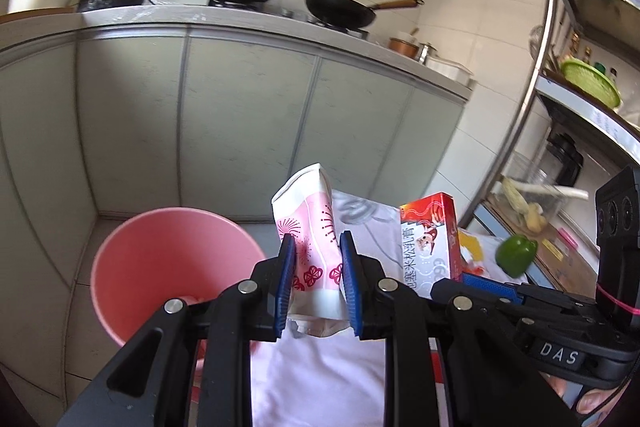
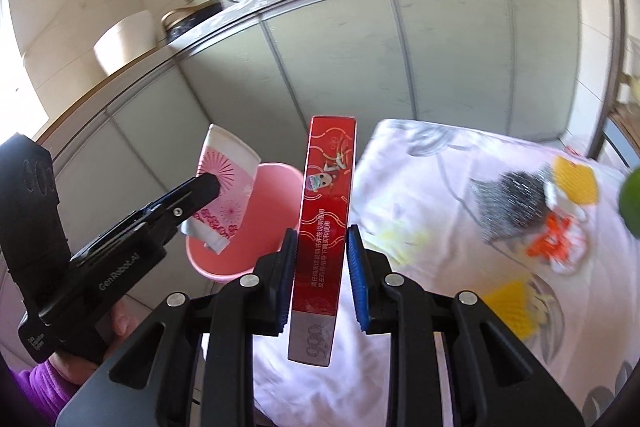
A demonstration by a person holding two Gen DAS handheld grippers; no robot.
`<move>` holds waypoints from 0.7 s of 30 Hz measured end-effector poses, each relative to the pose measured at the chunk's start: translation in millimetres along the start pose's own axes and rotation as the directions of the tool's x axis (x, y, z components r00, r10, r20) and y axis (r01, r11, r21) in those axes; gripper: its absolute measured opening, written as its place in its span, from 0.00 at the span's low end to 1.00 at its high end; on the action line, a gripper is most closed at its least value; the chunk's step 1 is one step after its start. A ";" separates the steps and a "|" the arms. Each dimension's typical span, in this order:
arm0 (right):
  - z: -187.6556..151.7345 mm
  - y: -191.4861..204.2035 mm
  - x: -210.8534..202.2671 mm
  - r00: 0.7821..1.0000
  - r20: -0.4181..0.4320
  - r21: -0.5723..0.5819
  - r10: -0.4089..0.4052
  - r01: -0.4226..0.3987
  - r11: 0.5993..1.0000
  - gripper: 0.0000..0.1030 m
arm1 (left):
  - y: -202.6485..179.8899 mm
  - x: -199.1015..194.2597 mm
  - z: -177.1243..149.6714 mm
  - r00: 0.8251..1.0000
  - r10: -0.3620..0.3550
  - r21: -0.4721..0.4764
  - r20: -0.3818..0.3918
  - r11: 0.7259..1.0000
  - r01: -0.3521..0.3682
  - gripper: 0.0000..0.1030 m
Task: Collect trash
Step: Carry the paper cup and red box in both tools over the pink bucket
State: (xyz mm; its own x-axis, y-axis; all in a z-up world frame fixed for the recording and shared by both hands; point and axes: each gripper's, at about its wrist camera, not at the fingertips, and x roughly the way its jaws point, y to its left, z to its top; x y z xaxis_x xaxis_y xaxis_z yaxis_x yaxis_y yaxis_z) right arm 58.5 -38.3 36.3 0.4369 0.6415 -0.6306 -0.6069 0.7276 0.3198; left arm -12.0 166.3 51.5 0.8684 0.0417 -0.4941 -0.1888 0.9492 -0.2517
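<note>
My left gripper (image 1: 317, 267) pinches a squashed pink cup (image 1: 308, 227) above the table's (image 1: 320, 379) edge, the pink bin (image 1: 160, 263) at nine o'clock. My right gripper (image 2: 322, 267) clamps a red box (image 2: 326, 223), upright, the bin (image 2: 276, 211) at eleven o'clock.

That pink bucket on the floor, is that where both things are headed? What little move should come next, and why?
Probably, yes. The left gripper is shut on a squashed pink paper cup and the right gripper on a red box. The pink bucket sits open below the table's edge. I would carry the cup a little further over the bucket's mouth first, since it looks nearest.
</note>
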 end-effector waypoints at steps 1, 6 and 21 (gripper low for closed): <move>2.8 5.6 3.1 1.000 0.000 -0.013 0.011 -0.012 1.000 0.25 | 4.1 -1.6 1.3 1.000 0.008 -0.005 0.006 1.000 -0.008 0.21; 14.8 29.1 19.0 0.998 0.007 -0.077 0.063 -0.062 0.995 0.25 | 22.7 -12.3 6.1 0.998 0.053 -0.030 0.039 0.998 -0.052 0.21; 31.9 83.6 80.1 0.989 0.005 -0.164 0.148 -0.145 0.976 0.25 | 85.7 -18.1 2.5 0.972 0.221 -0.112 0.082 0.971 -0.211 0.21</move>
State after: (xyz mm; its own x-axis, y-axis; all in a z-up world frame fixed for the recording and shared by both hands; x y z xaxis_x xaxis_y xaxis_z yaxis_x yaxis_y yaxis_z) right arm 64.0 81.7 35.2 0.3459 0.7431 -0.5728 -0.7641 0.5774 0.2877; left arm -42.7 247.7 41.0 0.8399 0.2758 -0.4674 -0.4180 0.8780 -0.2331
